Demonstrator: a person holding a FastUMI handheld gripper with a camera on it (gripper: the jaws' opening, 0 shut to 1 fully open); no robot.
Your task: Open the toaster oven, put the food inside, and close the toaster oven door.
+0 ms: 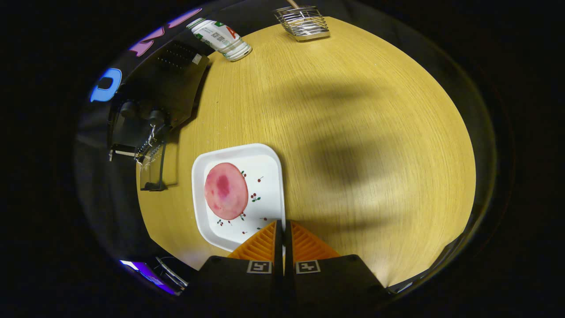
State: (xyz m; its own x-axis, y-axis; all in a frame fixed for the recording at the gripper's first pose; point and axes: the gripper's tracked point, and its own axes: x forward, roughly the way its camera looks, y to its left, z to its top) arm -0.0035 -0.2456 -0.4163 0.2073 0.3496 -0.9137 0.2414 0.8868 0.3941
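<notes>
A white square plate [265,185] with small cherry prints lies on the wooden table [353,132]. A round pink slice of food [225,191] rests on the half of the plate nearer the oven. My gripper [283,226] is shut on the plate's near rim, which runs in between the two fingertips. The black toaster oven [165,88] stands beyond the plate to the left, with two knobs [156,117] showing. Its glass door [152,170] appears swung down and open toward the plate.
A green and white can [220,39] stands behind the oven at the back of the table. A wire rack [303,23] with a wooden stick in it stands at the far edge. Bare tabletop stretches to the right of the plate.
</notes>
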